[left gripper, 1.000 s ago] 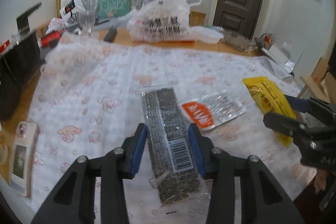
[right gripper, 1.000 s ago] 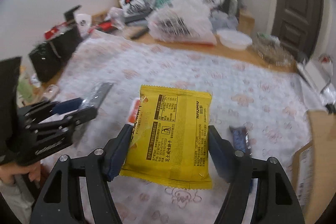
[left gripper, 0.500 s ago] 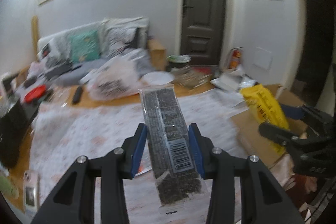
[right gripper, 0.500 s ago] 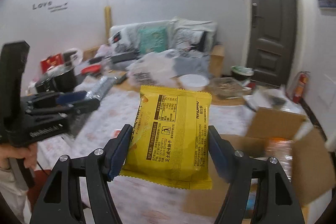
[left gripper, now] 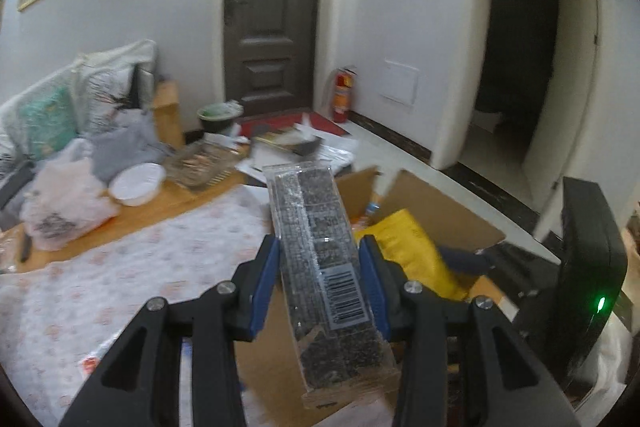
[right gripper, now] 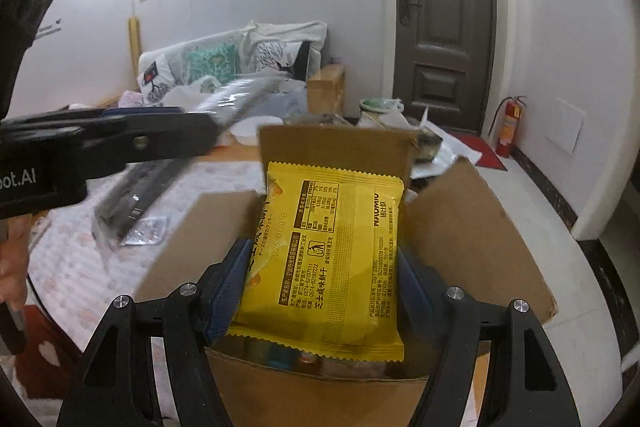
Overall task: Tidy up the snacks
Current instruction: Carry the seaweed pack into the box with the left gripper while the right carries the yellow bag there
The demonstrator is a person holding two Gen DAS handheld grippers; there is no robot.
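left gripper [left gripper: 320,279] clamps seaweed pack [left gripper: 320,267] | right gripper [right gripper: 320,279] clamps yellow biscuit packet [right gripper: 332,251] over open cardboard box [right gripper: 472,227] | patterned tablecloth [left gripper: 120,267] lower left, dark door [left gripper: 272,11] top centre

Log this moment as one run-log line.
left gripper: shut on seaweed pack | right gripper: shut on yellow packet | both over open cardboard box

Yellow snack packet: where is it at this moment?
The yellow snack packet is gripped by the right gripper, centre of the right wrist view, held above the open cardboard box beside the table.
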